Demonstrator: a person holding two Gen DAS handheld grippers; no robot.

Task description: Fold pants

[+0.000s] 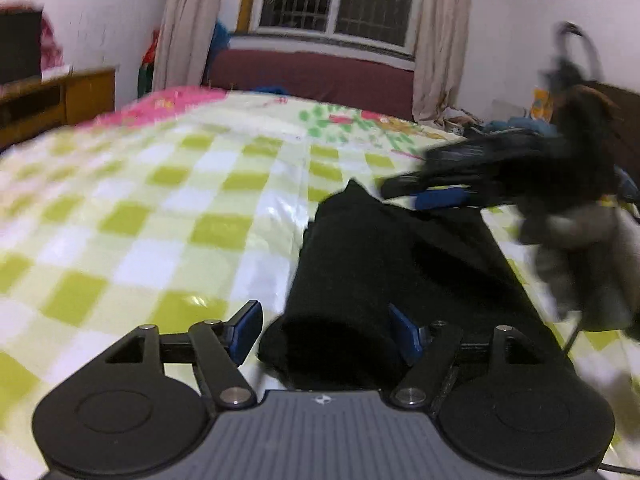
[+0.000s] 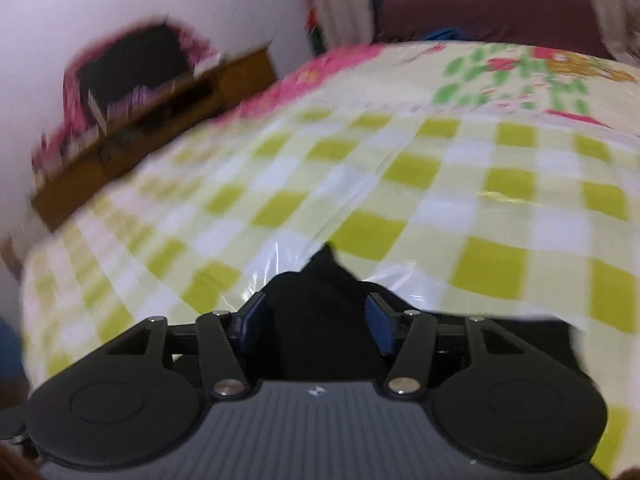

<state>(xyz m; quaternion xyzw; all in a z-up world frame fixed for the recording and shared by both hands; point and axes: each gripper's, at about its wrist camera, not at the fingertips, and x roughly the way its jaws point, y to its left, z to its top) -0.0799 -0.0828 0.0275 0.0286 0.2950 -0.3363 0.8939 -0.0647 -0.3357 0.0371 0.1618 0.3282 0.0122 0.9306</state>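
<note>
Draping limp and light over the checked bedspread (image 1: 160, 208), the black pants (image 1: 400, 264) bunch between both half-open grippers, left gripper (image 1: 326, 330) and right gripper (image 2: 316, 322), whose actual clamping cannot be told; edges look the best hold.

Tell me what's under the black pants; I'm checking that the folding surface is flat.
The black pants lie on a green-and-white checked bedsheet, which shows all around them. The sheet directly beneath is covered, so wrinkles or objects there cannot be seen.

Right gripper (image 1: 436, 196) smeared by blur — pants (image 2: 320, 320) mostly hidden.
</note>
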